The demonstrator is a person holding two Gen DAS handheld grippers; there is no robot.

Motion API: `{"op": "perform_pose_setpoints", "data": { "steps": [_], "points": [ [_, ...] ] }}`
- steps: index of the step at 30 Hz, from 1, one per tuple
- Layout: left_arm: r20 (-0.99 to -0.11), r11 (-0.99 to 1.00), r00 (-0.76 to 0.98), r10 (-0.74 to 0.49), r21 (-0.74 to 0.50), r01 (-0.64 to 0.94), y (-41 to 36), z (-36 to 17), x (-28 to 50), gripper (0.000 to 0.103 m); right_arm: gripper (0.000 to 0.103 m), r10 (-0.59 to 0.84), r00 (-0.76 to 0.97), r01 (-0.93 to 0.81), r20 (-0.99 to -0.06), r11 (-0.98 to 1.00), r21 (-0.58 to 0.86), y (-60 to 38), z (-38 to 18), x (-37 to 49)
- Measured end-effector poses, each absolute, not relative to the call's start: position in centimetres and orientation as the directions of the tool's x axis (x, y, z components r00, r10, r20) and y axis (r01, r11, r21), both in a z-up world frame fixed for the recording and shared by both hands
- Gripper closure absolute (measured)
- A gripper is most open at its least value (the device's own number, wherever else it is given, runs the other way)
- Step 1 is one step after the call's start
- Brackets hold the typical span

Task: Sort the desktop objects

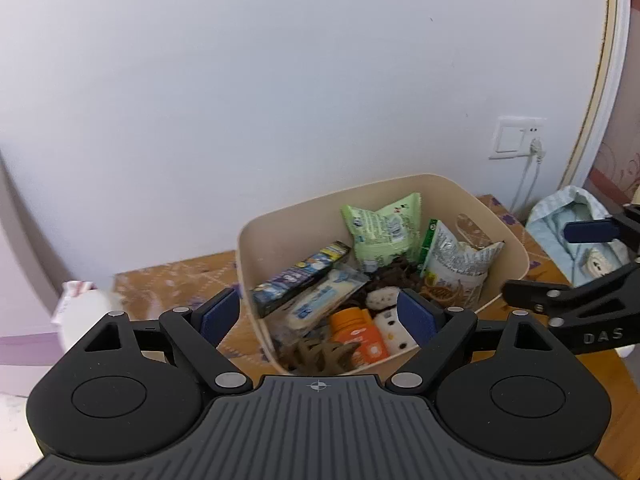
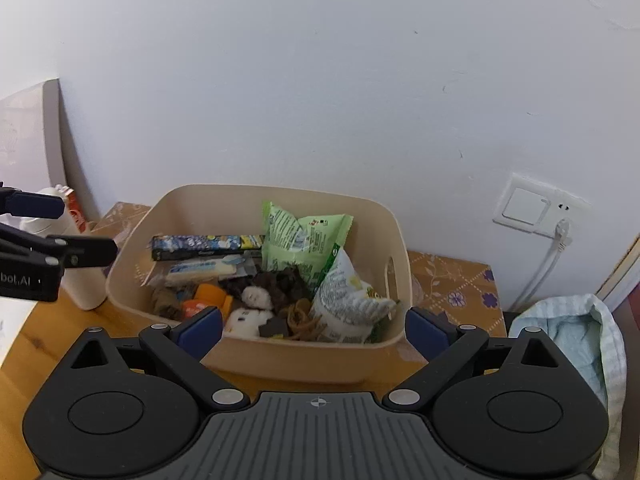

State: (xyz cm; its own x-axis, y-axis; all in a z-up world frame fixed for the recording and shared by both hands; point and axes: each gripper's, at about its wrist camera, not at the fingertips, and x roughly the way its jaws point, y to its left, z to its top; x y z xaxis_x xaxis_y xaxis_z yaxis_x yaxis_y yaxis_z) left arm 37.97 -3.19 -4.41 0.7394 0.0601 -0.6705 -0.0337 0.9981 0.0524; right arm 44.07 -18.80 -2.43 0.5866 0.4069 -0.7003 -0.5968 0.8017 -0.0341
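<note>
A beige bin (image 1: pixel 280 240) (image 2: pixel 280 364) stands on the wooden table against the white wall. Inside lie a green snack bag (image 1: pixel 380 228) (image 2: pixel 300 236), a silver snack bag (image 1: pixel 460 264) (image 2: pixel 344 300), a dark blue box (image 1: pixel 300 276) (image 2: pixel 208 245), an orange bottle (image 1: pixel 360 336) (image 2: pixel 208 296), a white plush toy (image 1: pixel 394 330) (image 2: pixel 244 320) and brown bits. My left gripper (image 1: pixel 318 314) hangs open above the bin's near edge with nothing between its blue pads. My right gripper (image 2: pixel 314 330) is open too, empty, in front of the bin. Each gripper shows at the edge of the other's view.
A pale blue cloth (image 1: pixel 572 236) (image 2: pixel 576 340) lies on the table right of the bin. A white bottle (image 2: pixel 84 280) stands to the bin's left. A wall socket with a white cable (image 2: pixel 556 248) sits behind on the right. A patterned mat (image 2: pixel 452 288) lies under the bin.
</note>
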Motion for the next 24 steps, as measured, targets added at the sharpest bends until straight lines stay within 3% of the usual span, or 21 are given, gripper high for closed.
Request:
{"op": "perform_pose_setpoints", "data": {
  "steps": [18, 24],
  "points": [
    [-0.627, 0.997, 0.777, 0.062, 0.080, -0.015, -7.6, 1.8, 25.2, 0.016, 0.003, 0.497, 0.549, -0.687, -0.672, 0.727, -0.023, -27.4, 4.2, 33.6],
    [-0.655, 0.993, 0.754, 0.049, 0.110, 0.031, -9.4, 3.4, 20.0, 0.016, 0.003, 0.513, 0.519, -0.702, -0.684, 0.712, 0.002, -29.6, 5.7, 30.6]
  ]
}}
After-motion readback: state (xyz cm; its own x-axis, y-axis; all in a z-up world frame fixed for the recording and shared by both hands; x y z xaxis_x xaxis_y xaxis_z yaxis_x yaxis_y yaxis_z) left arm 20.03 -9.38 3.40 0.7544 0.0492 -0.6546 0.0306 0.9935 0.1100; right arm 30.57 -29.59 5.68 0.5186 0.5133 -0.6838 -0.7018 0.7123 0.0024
